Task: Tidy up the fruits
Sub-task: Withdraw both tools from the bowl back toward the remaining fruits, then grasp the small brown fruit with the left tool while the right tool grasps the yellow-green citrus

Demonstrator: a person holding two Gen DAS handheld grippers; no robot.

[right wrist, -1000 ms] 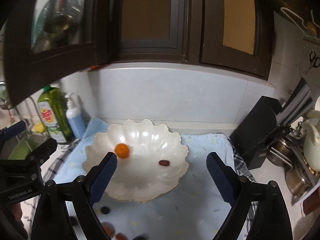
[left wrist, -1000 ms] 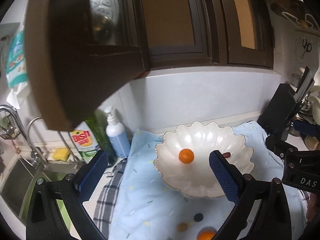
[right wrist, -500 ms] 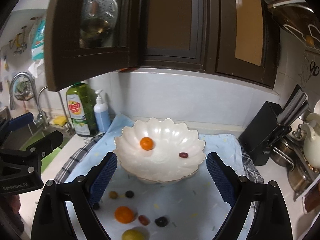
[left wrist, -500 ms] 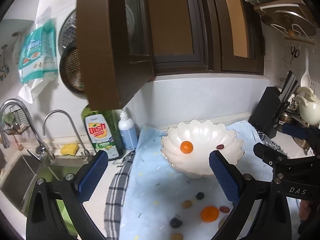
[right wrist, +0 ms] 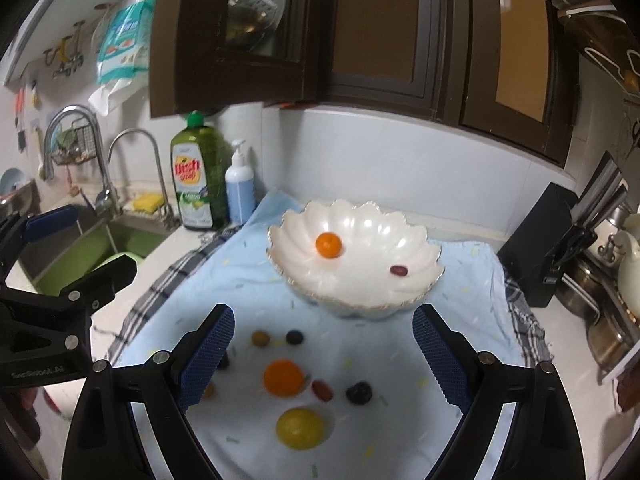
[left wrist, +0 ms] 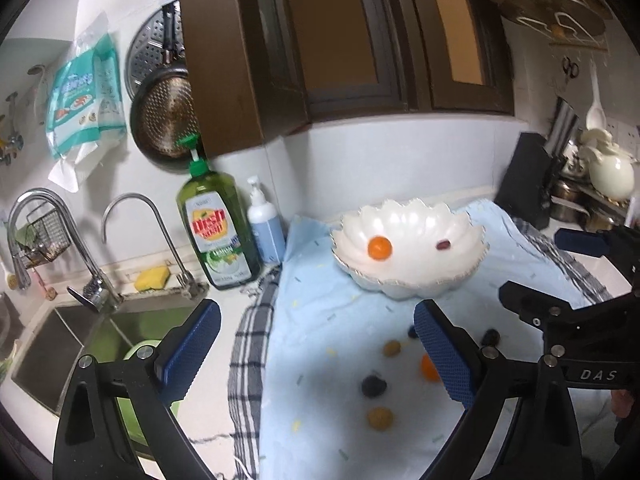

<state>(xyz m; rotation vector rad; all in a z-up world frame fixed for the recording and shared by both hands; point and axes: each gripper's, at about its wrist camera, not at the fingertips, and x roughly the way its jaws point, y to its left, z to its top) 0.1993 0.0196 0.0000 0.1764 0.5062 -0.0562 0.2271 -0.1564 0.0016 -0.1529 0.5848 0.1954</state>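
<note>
Both grippers backed off; red date (right wrist: 399, 270) lies crosswise in bowl (right wrist: 416, 240).

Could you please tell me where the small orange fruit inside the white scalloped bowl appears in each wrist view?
Left wrist view: the small orange fruit sits right of centre, on the bowl's left inner slope.
Right wrist view: the same fruit sits at centre, left of the bowl's middle.
Shared landmark: the green dish soap bottle, left of the white scalloped bowl in both.

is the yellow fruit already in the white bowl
No, the yellow fruit lies on the blue cloth in front of the white bowl.
</note>
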